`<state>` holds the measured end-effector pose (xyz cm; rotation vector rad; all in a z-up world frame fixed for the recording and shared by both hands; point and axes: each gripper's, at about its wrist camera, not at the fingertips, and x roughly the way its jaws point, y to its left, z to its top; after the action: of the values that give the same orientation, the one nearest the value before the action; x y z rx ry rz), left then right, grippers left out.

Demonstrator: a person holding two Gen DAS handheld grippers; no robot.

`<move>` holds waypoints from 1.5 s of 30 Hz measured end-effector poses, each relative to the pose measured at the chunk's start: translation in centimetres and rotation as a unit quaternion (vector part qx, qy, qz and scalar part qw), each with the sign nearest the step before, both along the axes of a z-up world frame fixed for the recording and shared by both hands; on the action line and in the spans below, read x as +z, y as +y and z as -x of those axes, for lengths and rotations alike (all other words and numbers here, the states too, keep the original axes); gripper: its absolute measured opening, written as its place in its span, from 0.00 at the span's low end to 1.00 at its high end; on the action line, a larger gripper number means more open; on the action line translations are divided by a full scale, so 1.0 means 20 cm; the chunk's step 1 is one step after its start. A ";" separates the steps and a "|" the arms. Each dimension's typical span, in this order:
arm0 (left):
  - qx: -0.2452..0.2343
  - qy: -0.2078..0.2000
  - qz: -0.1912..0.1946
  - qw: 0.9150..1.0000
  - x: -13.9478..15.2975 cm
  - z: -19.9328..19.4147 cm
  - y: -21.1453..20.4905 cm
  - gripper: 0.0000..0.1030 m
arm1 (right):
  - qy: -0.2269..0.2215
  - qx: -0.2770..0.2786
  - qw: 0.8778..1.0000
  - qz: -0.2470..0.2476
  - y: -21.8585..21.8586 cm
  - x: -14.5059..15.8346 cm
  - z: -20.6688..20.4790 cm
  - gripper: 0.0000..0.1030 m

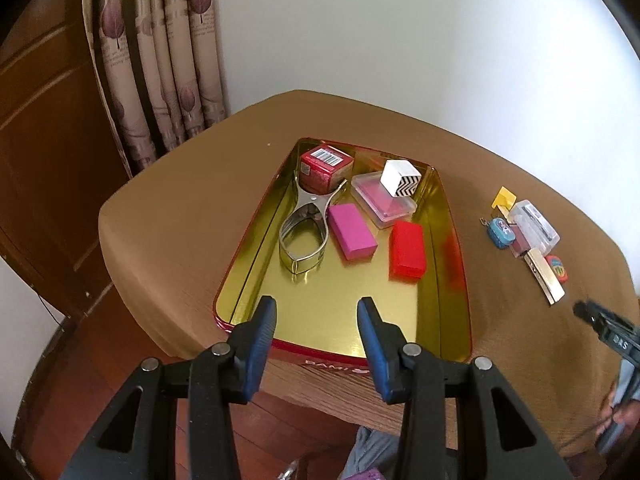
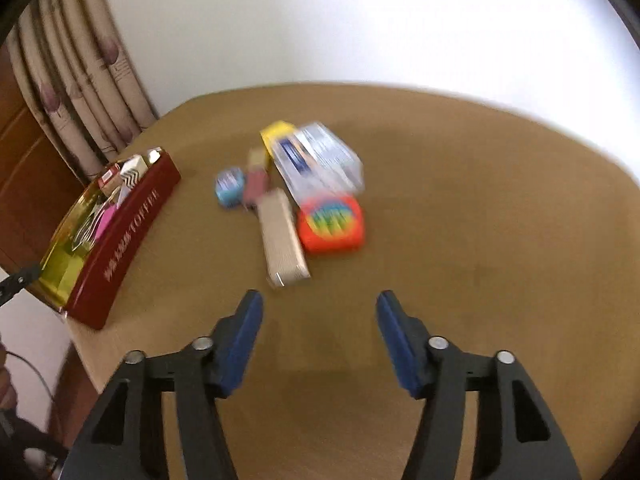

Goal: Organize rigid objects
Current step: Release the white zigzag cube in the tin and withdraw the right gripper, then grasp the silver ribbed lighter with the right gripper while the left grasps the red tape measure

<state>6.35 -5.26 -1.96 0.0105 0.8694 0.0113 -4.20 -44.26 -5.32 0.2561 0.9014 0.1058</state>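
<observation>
**A:** Which gripper stands nearer the loose pieces, and how are its jaws set?

**B:** The right gripper (image 2: 319,312). Its jaws are spread with nothing between them, and it hangs over bare brown table (image 2: 480,240). The cluster lies straight ahead of it and slightly to the left. Nearest is the long beige rectangular bar (image 2: 282,236); its near end points back toward the left finger, and its long axis runs away from the gripper, roughly in line with the fingers. That view is blurred, so fine detail is unreliable.

**A:** What lies around the bar?

**B:** The orange rounded block with a rainbow face (image 2: 332,222) touches or nearly touches its right side. Beyond it are the clear plastic case (image 2: 320,160), the small yellow piece (image 2: 276,132) and the blue oval trinket (image 2: 229,186).

**A:** And the left gripper?

**B:** The left gripper (image 1: 316,316) is also parted and empty. It hovers at the near rim of the red tin with a gold interior (image 1: 440,320) — well apart from the cluster on the right. The tin already holds the pink block (image 1: 352,232), the red block (image 1: 407,250) and other items.

**A:** What does the coming move turn on?

**B:** Probably the bar's axis — a grasp across its narrow width suits the fingers as they now stand, with little wrist roll needed.
</observation>
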 end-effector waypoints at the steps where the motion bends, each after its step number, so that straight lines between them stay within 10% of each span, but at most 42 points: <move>1: -0.001 -0.001 -0.005 1.000 0.00 0.01 -0.02 0.42 | 0.005 0.003 1.000 -0.007 -0.02 -0.03 0.01 0.50; 15: -0.018 0.012 -0.026 0.999 -0.07 0.06 -0.14 0.42 | 0.036 0.056 0.993 -0.095 0.11 -0.07 -0.28 0.43; 30: -0.028 0.003 -0.003 1.000 -0.03 0.06 -0.12 0.42 | 0.064 0.079 0.992 0.071 0.38 -0.04 -0.48 0.27; 39: -0.092 -0.008 -0.004 0.996 0.00 0.12 -0.24 0.42 | 0.040 -0.019 0.996 0.082 -0.06 -0.05 -0.03 0.27; 45: -0.199 0.049 0.047 0.978 0.00 0.08 -0.54 0.42 | 0.051 -0.121 0.988 0.085 -0.51 -0.11 0.13 0.27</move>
<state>4.79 -16.03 -1.99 0.0978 0.9524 -0.4078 -6.81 -54.54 -7.45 0.2112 0.9679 -0.2109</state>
